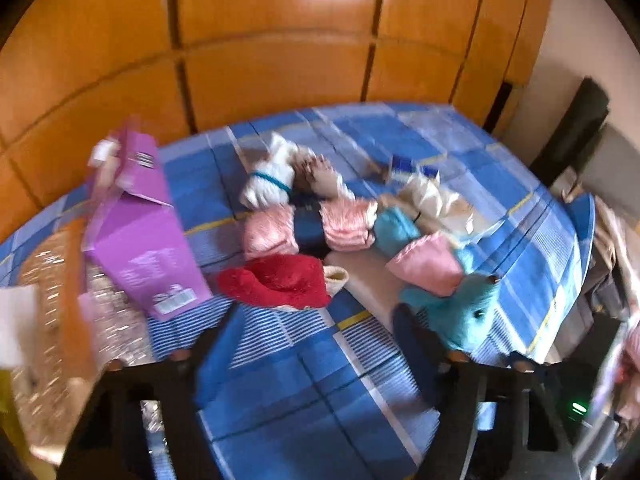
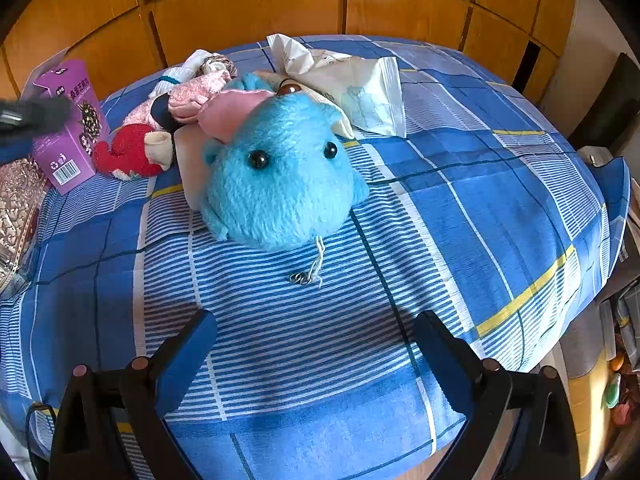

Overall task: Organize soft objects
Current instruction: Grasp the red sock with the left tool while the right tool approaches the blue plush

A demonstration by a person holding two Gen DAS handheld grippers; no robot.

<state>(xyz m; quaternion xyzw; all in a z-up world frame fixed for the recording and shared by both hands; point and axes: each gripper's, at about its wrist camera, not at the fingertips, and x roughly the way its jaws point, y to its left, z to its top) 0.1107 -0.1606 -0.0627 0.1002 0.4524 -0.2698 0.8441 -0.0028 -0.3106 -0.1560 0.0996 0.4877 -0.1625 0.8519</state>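
1. Little looks done: the soft things lie in a loose heap on the bed point(image 2: 500, 208), toward its far left part, unsorted as far as I can judge.
2. The blue plush point(image 2: 280, 184) sits nearest, at the front of the heap, its chain trailing onto the cover; a pink cloth point(image 2: 236, 110) rests on its back.
3. Behind it lie the red sock point(image 2: 128, 148), pink socks point(image 1: 346, 226) and a white roll point(image 1: 268, 178); a tissue pack point(image 2: 360, 92) lies toward the far edge.
4. A purple box point(image 2: 70, 128) stands at the left edge, not soft.
5. The right gripper point(image 2: 316, 340) is spread wide and holds nothing, just short of the plush.
6. The left gripper point(image 1: 308, 340) is also spread and empty, over bare cover; its view is blurred.
7. Left to do: nearly everything, probably starting with the plush.
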